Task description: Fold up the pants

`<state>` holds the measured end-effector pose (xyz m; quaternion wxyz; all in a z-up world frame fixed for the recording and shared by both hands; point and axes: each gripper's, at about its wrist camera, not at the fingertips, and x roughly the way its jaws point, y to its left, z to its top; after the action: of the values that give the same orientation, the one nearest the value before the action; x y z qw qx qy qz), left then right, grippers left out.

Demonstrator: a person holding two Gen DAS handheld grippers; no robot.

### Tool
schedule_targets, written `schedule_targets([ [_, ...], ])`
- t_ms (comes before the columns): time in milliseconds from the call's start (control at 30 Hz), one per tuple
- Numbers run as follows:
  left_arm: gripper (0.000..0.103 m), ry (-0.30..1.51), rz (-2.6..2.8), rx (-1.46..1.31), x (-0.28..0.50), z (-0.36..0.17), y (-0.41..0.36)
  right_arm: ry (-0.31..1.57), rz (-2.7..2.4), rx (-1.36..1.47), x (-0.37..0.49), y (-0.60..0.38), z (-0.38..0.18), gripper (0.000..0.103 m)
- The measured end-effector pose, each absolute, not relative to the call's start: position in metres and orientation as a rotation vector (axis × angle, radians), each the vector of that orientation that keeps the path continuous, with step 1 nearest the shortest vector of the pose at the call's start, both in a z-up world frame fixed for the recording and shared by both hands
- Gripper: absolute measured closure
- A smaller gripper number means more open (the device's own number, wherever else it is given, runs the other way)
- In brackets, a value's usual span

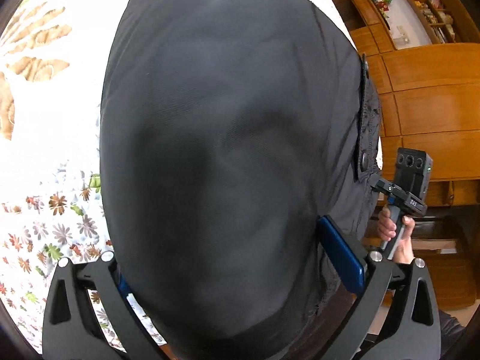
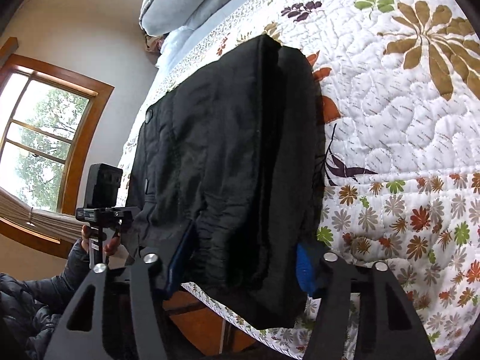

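Note:
The dark pants (image 1: 228, 126) lie partly folded on the floral quilt (image 1: 54, 180), near its edge. In the left wrist view the cloth fills the frame and drapes over my left gripper (image 1: 240, 270), whose blue pads (image 1: 342, 255) stand on either side of a thick fold. In the right wrist view the pants (image 2: 228, 156) stretch away from me, with a snap button (image 2: 148, 116) at the waistband. My right gripper (image 2: 240, 265) has its blue pads (image 2: 304, 270) on either side of the near edge of the pants.
The quilt (image 2: 390, 120) covers a bed with pale blue pillows (image 2: 177, 0) at the far end. A window (image 2: 39, 138) is on the left wall. Wooden cabinets and shelves (image 1: 420, 75) stand beyond the bed edge.

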<state>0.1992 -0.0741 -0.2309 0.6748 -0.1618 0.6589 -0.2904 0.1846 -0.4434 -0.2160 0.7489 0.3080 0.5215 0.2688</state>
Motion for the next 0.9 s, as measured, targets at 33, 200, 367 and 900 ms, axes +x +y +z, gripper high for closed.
schedule_targets([
  [33, 0.002, 1.473, -0.648, -0.356, 0.200, -0.230, -0.077, 1.133, 0.588, 0.678, 0.185, -0.443, -0.215, 0.047],
  [200, 0.003, 1.410, -0.633, -0.289, 0.203, -0.218, -0.082, 1.104, 0.600, 0.729, 0.187, -0.443, -0.214, 0.051],
  [367, 0.004, 1.354, -0.633, -0.245, 0.204, -0.209, -0.083, 1.079, 0.616, 0.738, 0.191, -0.443, -0.209, 0.054],
  [900, 0.017, 1.268, -0.581, -0.222, 0.257, -0.198, -0.052, 1.043, 0.654, 0.696, 0.263, -0.412, -0.201, 0.055],
])
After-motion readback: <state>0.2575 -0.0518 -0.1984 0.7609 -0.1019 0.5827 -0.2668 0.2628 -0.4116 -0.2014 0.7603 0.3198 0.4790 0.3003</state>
